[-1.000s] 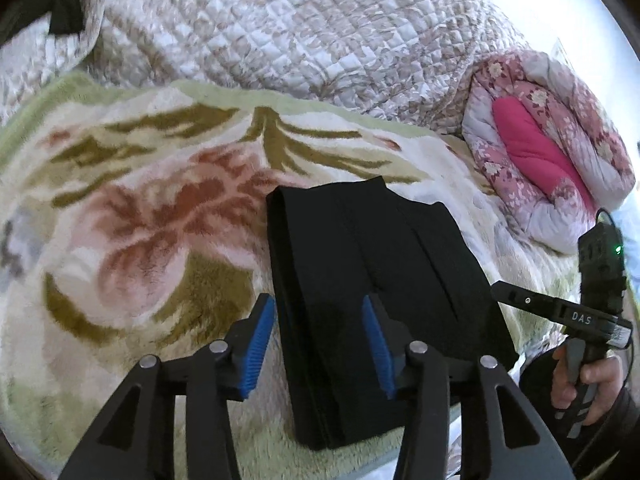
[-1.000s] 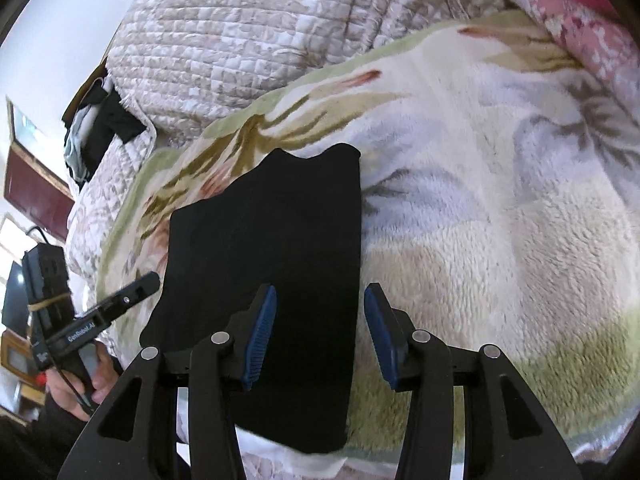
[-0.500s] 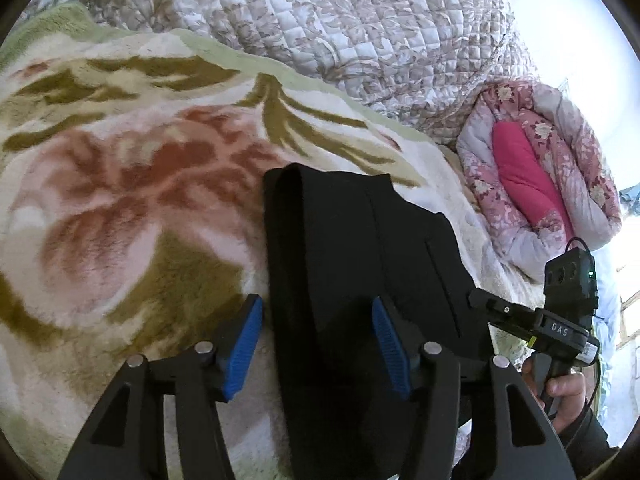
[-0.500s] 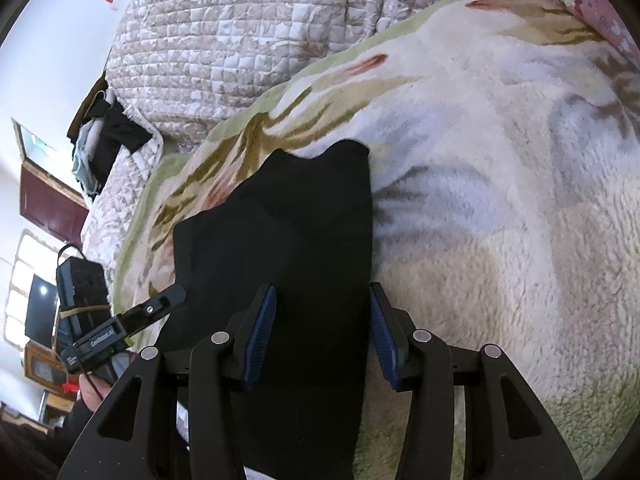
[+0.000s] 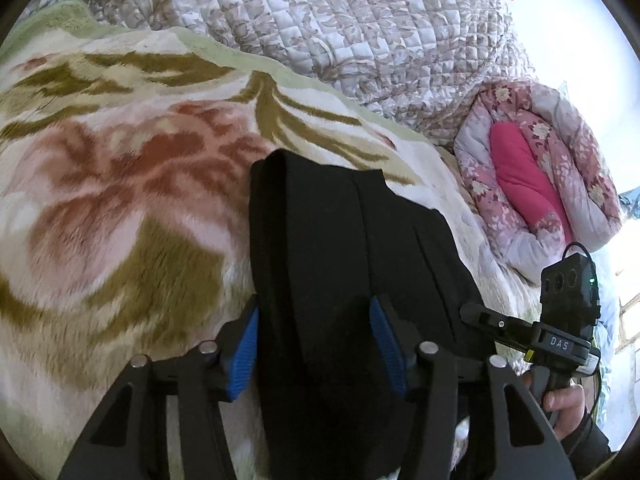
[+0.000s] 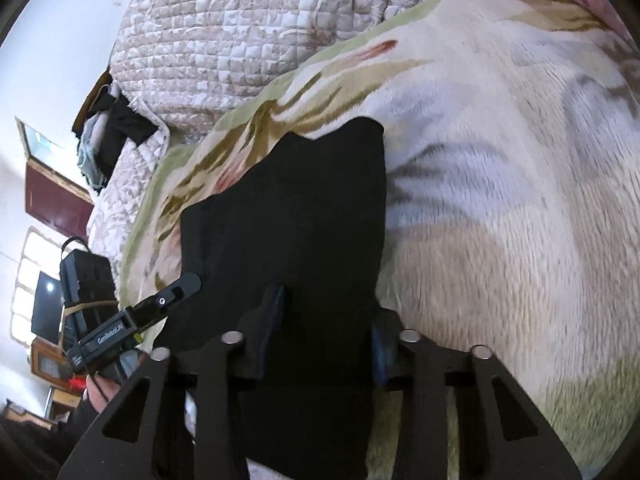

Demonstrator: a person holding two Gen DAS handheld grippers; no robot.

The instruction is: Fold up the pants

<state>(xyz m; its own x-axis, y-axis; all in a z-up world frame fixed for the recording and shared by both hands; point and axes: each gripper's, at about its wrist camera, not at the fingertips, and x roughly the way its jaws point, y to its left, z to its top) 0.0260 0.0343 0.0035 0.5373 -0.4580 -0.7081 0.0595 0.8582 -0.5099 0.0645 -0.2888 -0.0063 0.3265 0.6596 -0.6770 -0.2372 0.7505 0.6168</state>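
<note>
Left wrist view: left gripper (image 5: 316,342) is straddling the near left edge of the folded black pants (image 5: 340,240), jaws closing, pads not yet pinching. Pants are lying on the floral blanket (image 5: 120,200), running toward 12 o'clock.

Right wrist view: right gripper (image 6: 328,330) is closing around the near right edge, pads reaching cloth; grip unclear. Both are taking near corners, likely for the next fold.

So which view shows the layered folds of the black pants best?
The left wrist view: the pants show their stacked left edge and lengthwise creases between the closing left gripper. The right wrist view shows a flat black shape, with fabric between the closing right gripper.
</note>
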